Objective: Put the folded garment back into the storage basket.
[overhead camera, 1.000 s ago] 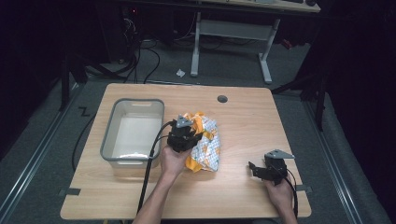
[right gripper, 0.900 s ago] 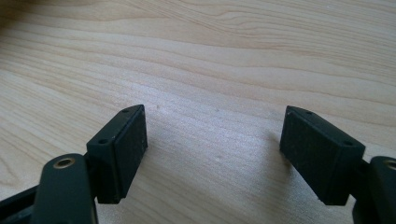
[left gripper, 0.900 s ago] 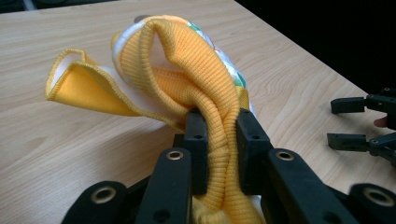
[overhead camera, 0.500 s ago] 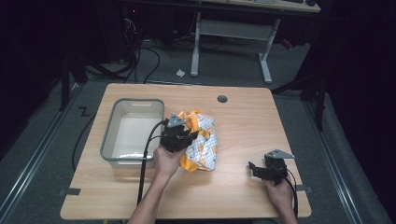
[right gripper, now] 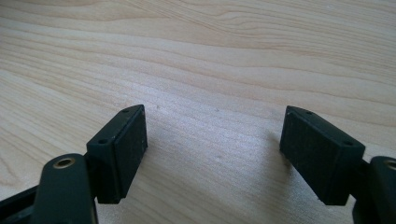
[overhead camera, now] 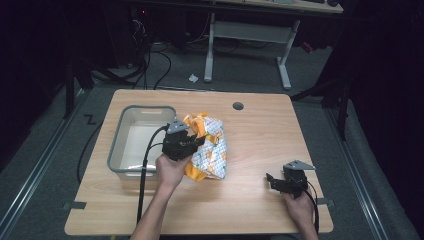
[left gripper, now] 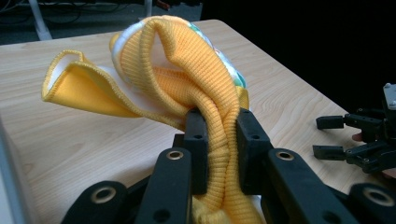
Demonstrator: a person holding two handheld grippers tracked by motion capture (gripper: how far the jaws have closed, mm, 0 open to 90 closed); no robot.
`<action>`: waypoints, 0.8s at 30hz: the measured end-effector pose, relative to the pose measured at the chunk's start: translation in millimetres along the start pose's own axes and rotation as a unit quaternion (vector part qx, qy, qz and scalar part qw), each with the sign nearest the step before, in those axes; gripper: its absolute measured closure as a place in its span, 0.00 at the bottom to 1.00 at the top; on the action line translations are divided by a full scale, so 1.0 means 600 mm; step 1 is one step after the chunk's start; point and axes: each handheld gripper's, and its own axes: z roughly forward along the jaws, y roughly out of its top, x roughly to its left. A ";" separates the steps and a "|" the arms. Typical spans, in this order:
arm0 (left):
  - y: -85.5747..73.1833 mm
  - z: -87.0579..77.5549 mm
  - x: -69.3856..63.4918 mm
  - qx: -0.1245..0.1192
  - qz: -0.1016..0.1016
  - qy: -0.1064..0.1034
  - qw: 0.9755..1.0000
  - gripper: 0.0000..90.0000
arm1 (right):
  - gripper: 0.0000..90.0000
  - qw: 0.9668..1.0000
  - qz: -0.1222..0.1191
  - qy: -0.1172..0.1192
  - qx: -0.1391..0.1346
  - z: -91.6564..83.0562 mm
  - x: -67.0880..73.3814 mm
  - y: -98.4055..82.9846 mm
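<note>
1. A dark room is seen around a light wooden bench [overhead camera: 260, 150], with cables on the floor and a second desk frame behind it.
2. On the left part of the bench a pale plastic tub [overhead camera: 122, 142] is placed; it looks empty, as far as can be judged from the high view.
3. Just beside the tub, on its right, a small garment [overhead camera: 212, 150] is lying: yellow ribbed knit at the edges and a white printed fabric in the middle.
4. The left claw [overhead camera: 192, 142] is closed on the garment. In the left gripper view a thick fold of the yellow ribbed hem [left gripper: 219, 140] is seen pinched between the two black jaws, and part of the cloth [left gripper: 154, 70] is raised from the wood.
5. The right claw [overhead camera: 274, 181] is resting at the near right of the bench, well apart from the garment. Its jaws are spread wide, and only bare wood is between them.
6. The garment is judged to be light, soft and limp. It will probably sag and unfold when lifted, and no damage is expected from squeezing.
7. The ribbed hem is judged to be the best place to hold, because it is thick and not slippery. The thin printed part may slide out more easily.
8. If the cloth must be spread or folded, a second hold by the right claw on the opposite hem would probably be needed.
</note>
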 end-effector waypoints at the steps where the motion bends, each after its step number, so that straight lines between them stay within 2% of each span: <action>1: 0.000 0.000 0.000 0.000 0.000 0.000 1.000 0.86 | 0.26 1.000 0.000 0.000 0.000 0.000 0.000 0.000; 3: 0.001 -0.010 0.008 -0.004 -0.006 0.000 1.000 0.86 | 0.26 1.000 0.000 0.000 0.000 0.000 0.000 0.000; 12: 0.007 -0.038 0.023 -0.015 -0.011 0.005 1.000 0.86 | 0.26 1.000 0.000 0.000 0.000 0.000 0.000 0.000; 24: 0.016 -0.063 0.044 -0.024 -0.017 0.009 1.000 0.86 | 0.26 1.000 0.000 0.000 0.000 0.000 0.000 0.000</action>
